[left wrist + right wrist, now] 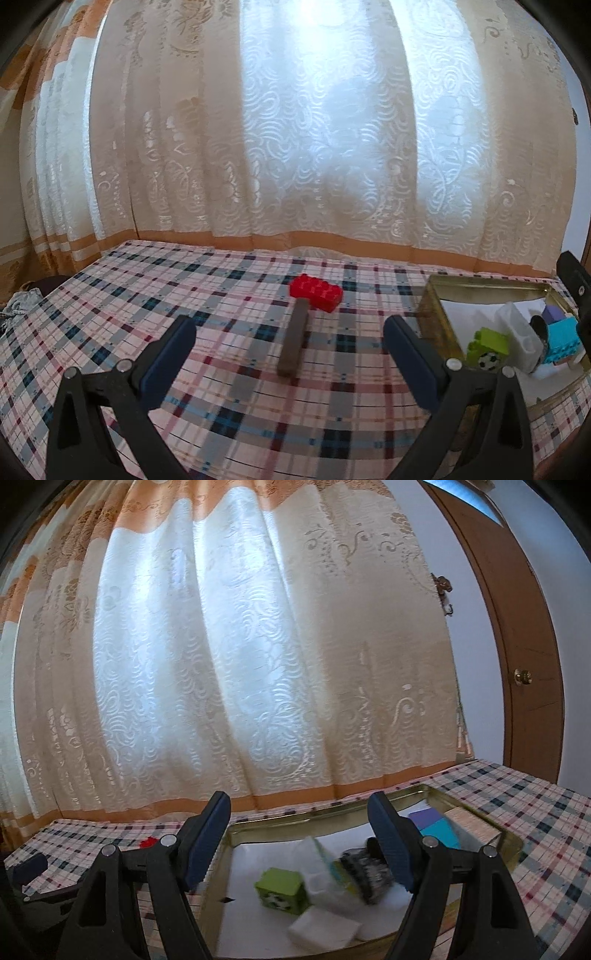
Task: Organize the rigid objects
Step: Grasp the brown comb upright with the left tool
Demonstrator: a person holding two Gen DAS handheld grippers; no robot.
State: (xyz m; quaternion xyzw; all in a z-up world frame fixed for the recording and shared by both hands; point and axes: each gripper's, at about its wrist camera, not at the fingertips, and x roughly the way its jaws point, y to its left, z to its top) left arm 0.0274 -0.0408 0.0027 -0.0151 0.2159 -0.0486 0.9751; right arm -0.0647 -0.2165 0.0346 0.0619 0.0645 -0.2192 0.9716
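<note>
A: On the plaid tablecloth [236,413], ahead of the left gripper [290,354], lie a red brick [316,291] and a brown wooden stick [293,339], one end of the stick touching the brick. Jaws wide apart, nothing between the pads.

B: And the tin?

A: Gold metal tin [491,284] sits to the right of the stick. Inside: a green block [487,341] with a football print, a white plastic piece [521,338], a light blue brick [563,339].

B: Right gripper?

A: Right gripper [299,843] hangs over the tin, jaws spread, holding nothing. Contents below are blurred; the green block shows near a white block [325,930].
</note>
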